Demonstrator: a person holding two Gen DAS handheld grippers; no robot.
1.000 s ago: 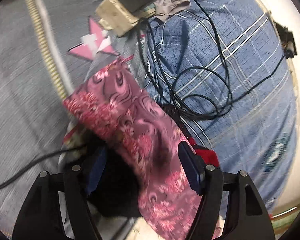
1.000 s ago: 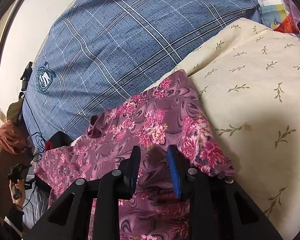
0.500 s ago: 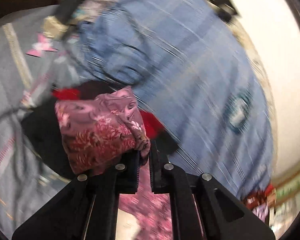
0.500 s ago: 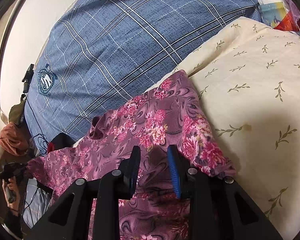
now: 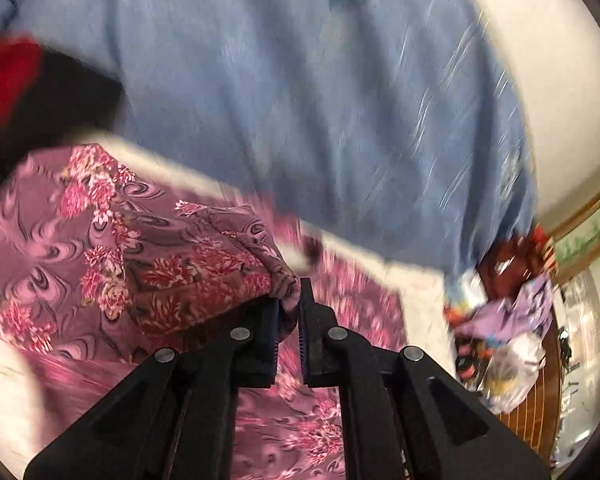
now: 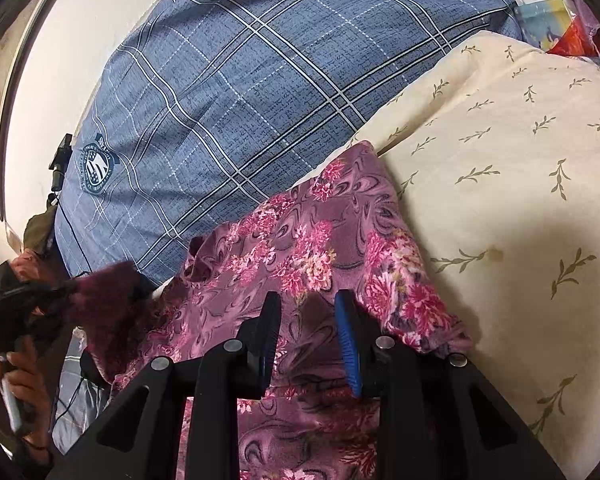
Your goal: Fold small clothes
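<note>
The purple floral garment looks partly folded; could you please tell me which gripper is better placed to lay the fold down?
Left. The left gripper is shut on a bunched edge of the purple floral garment, carried over the spread part. The right gripper is open, apparently resting on the cloth without pinching it.

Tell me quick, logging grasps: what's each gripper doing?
Left gripper: shut on the floral cloth.
Right gripper: open, over the floral cloth.

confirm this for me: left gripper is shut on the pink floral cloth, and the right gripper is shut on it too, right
Not quite. The left gripper is shut on the pink floral cloth, but the right gripper is open, its fingers apart over the cloth, as the right wrist view shows.
</note>
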